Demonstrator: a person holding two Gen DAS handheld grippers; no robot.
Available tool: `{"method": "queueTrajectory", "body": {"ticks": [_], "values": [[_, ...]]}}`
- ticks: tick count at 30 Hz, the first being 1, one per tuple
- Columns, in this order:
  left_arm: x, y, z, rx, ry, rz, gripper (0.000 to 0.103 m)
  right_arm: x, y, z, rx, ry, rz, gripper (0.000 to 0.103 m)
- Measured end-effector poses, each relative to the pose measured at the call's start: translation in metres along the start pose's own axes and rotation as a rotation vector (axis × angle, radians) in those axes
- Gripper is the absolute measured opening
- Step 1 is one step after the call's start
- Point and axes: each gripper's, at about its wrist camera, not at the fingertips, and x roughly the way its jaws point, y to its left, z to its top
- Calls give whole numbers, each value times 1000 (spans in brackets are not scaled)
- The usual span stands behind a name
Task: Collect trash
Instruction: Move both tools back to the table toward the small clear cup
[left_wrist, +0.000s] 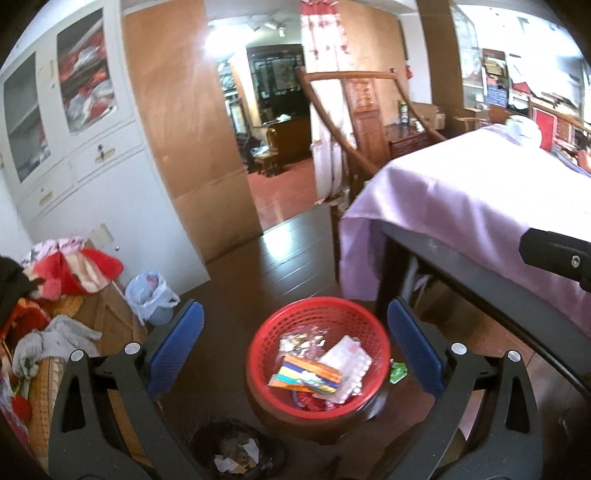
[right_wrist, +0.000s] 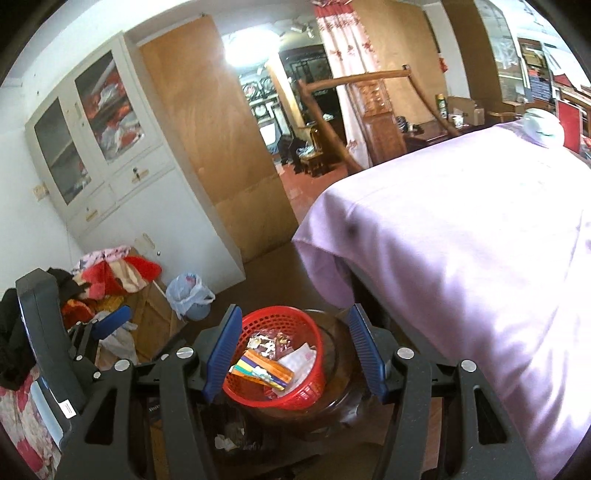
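A red mesh basket (left_wrist: 258, 347) sits on a round dark wooden stool (left_wrist: 280, 417) and holds wrappers, a colourful packet (left_wrist: 306, 374) and a pill blister sheet (left_wrist: 347, 363). My left gripper (left_wrist: 295, 347) is open and empty, hovering above the basket with its blue pads either side. My right gripper (right_wrist: 295, 354) is also open and empty over the same basket (right_wrist: 310, 395). A small green wrapper (left_wrist: 398, 371) lies beside the basket. The left gripper's body (right_wrist: 48, 354) shows at the left of the right wrist view.
A black-lined bin (left_wrist: 232, 454) with paper scraps stands below the stool. A table with a lilac cloth (left_wrist: 461, 206) is on the right. A clothes pile (left_wrist: 55, 288), a plastic bag (left_wrist: 151, 295) and a white cabinet (left_wrist: 92, 166) are on the left.
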Motion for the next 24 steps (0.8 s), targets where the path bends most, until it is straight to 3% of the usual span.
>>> {"method": "queueTrajectory", "body": {"ticks": [15, 24], "values": [[-54, -114, 14, 196, -114, -95, 96, -97, -84, -12, 118, -147, -67, 61], [-82, -196, 18, 323, -196, -192, 96, -162, -144, -17, 158, -239, -195, 66]]}}
